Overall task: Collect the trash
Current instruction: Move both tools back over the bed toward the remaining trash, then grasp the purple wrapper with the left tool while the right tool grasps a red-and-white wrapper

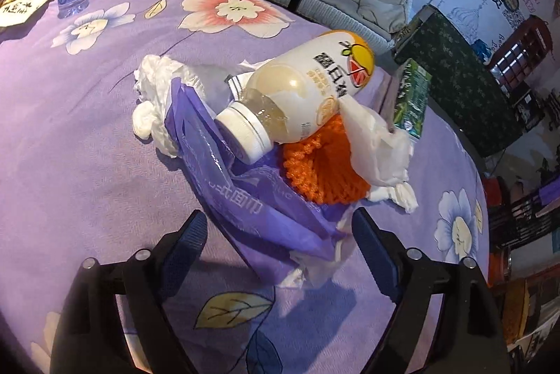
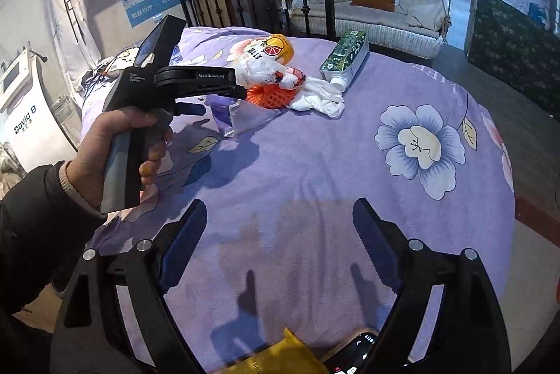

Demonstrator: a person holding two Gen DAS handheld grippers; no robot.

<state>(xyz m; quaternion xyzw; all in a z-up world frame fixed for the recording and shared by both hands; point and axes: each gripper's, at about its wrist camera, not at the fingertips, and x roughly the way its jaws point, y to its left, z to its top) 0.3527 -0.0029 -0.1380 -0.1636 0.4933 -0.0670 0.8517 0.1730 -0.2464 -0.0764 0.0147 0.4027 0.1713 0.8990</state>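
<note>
Purple floral cloth covers the round table (image 1: 70,115), and the litter sits heaped together on it. Largest in the heap is the purple plastic bag (image 1: 266,220), flattened, its long axis running from 11 o'clock down to 5 o'clock in the left wrist view, with its near end lying between the two fingers of the left gripper (image 1: 276,234). On the bag's far end lies the juice bottle (image 1: 308,94), on its side, cap toward 7 o'clock and base toward 1 o'clock. Beside it at 3 o'clock stands a green carton (image 1: 411,97), tipped over. An orange foam net (image 1: 322,171) shows under the bottle, with crumpled white tissue (image 1: 381,157) over its right edge and more tissue (image 1: 154,101) at the bag's 10 o'clock end.

Left fingers are spread and press on nothing (the bag is between them, but the pads look clear of it). The right gripper (image 2: 280,234) is likewise wide open, with only bare cloth between its fingers; the heap lies well off at its 12 o'clock.

My reading: the left hand (image 2: 115,143) is clearly the nearer one, and the next move would be closing on the bag's near end, across its long axis. Thin film may slip or drag the bottle along.
</note>
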